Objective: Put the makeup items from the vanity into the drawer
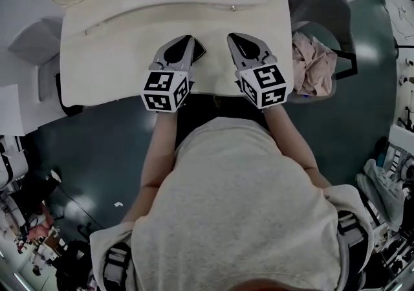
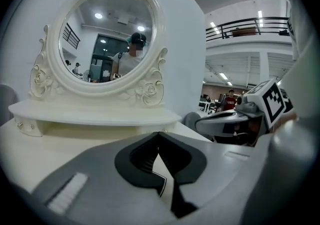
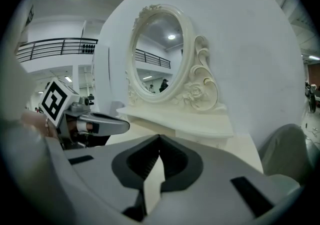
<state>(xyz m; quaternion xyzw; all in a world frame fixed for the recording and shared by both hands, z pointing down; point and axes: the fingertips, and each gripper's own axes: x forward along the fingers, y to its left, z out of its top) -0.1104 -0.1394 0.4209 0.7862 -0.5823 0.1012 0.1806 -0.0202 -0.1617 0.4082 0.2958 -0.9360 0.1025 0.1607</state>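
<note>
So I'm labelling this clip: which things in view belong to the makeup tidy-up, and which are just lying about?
Job: vanity top; knobbed drawer front; left gripper and right gripper, both shut, empty. No makeup items show.
Lying about: mirror; bin; pinkish cloth in it.

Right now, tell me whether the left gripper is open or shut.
Shut. In its own view the left gripper shows its jaw tips meeting, with nothing held between them.
</note>
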